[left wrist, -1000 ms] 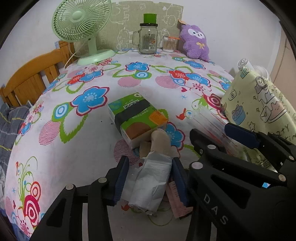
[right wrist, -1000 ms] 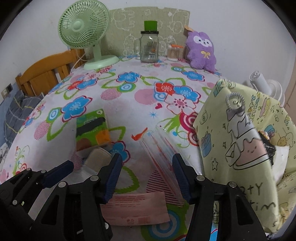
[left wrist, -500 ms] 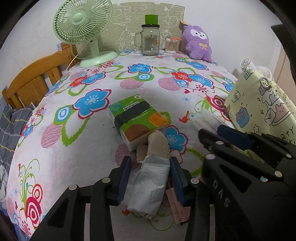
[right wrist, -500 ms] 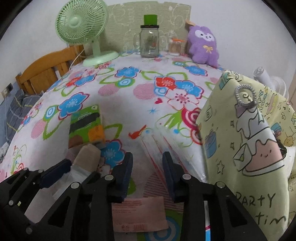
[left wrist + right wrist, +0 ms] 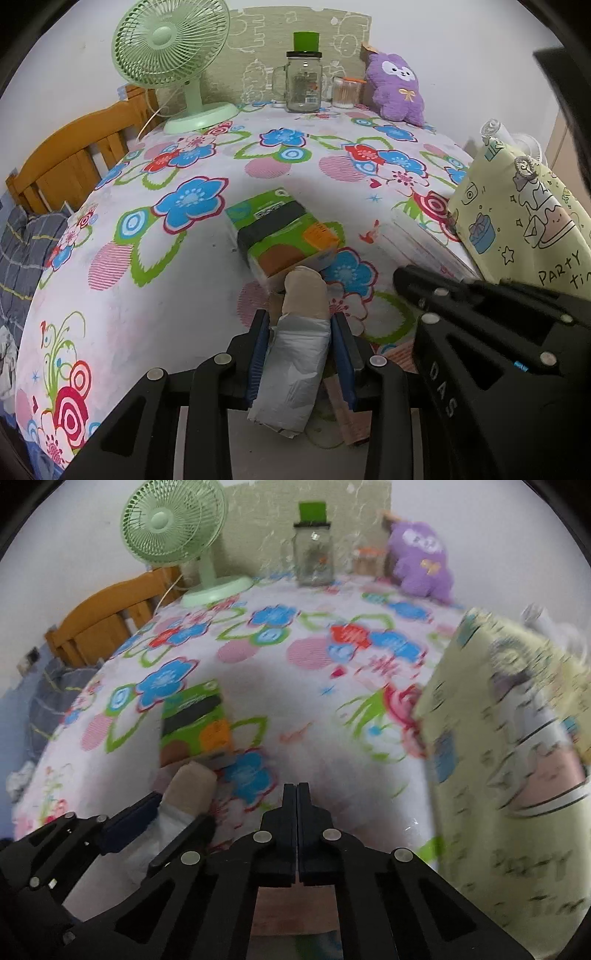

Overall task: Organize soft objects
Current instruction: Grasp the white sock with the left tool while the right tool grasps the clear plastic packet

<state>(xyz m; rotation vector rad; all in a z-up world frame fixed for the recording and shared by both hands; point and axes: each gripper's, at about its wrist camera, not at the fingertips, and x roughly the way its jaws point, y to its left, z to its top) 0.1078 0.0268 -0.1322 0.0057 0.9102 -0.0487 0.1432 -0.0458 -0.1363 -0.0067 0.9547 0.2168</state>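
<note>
Flowered cloth over the surface (image 5: 155, 295), fan (image 5: 173, 62) at eleven o'clock, purple plush (image 5: 397, 90) at one o'clock.

Left tool (image 5: 300, 350) is closing on the grey-wrapped soft roll (image 5: 291, 373) at six o'clock, blue pads against both its sides, its beige end touching the tissue pack (image 5: 282, 234). It looks light and squashy with a slick wrapper, so grip mid-body, not the end. Right tool (image 5: 297, 797) has its jaws pinched fully together; whether they catch the clear sleeve (image 5: 424, 243) beside the yellow bag (image 5: 524, 218), I cannot tell.

Flowered tablecloth (image 5: 155, 295), purple plush (image 5: 397, 88), pale-green fan (image 5: 170, 44).
</note>
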